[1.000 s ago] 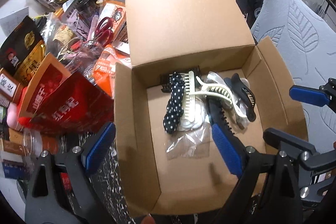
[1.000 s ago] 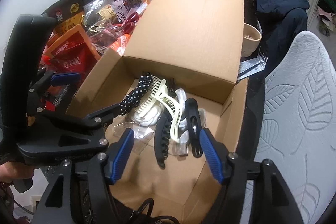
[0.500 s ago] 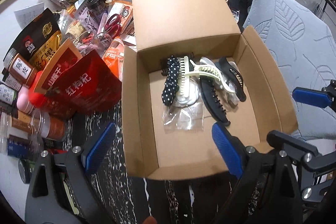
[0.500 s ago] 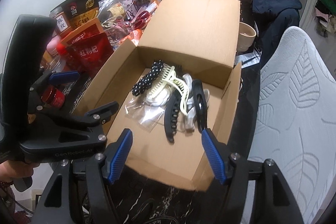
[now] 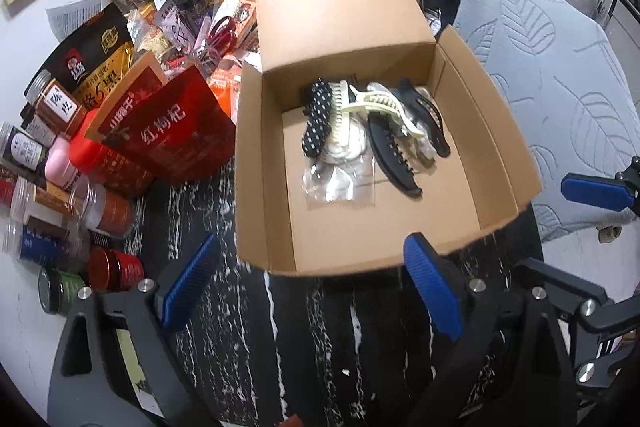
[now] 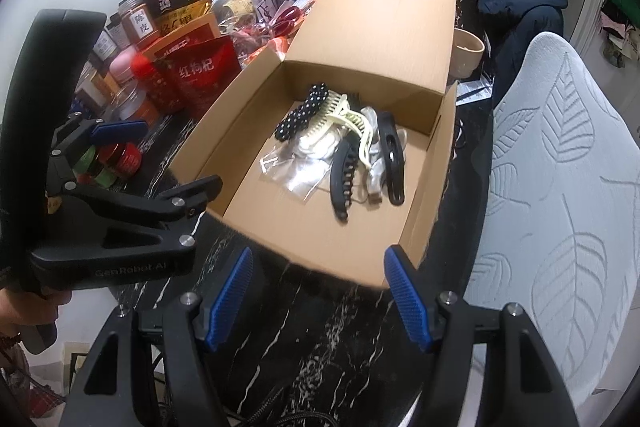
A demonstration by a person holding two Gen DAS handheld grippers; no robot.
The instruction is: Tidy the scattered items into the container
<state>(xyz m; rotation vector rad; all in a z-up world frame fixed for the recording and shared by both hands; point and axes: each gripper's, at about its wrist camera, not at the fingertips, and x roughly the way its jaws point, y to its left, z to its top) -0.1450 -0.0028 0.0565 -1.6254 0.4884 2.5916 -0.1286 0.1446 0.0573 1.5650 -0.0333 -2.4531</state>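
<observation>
table: black marble-pattern top, clutter of jars and pouches packed along the left side, box on the right.
box: open cardboard box, lid flap standing up at the far side, long axis running near-to-far. Near wall sits just beyond both sets of fingertips.
contents: hair clips piled at the far end of the box floor, near half bare. Black claw clip lies near-to-far; cream claw clip crosses it left-to-right; polka-dot clip on the left; clear plastic bag nearest to us.
left gripper: fingers spread wide, nothing between them, over the table just short of the box's near-left corner.
right gripper: fingers apart, narrower gap than the left, empty, in front of the box's near wall.
nearer hand: about level; the left is closer to the clutter.
judgement: no loose clip visible outside the box, so the tidy looks done or close to it. Whether the left-side clutter counts, cannot tell.
</observation>
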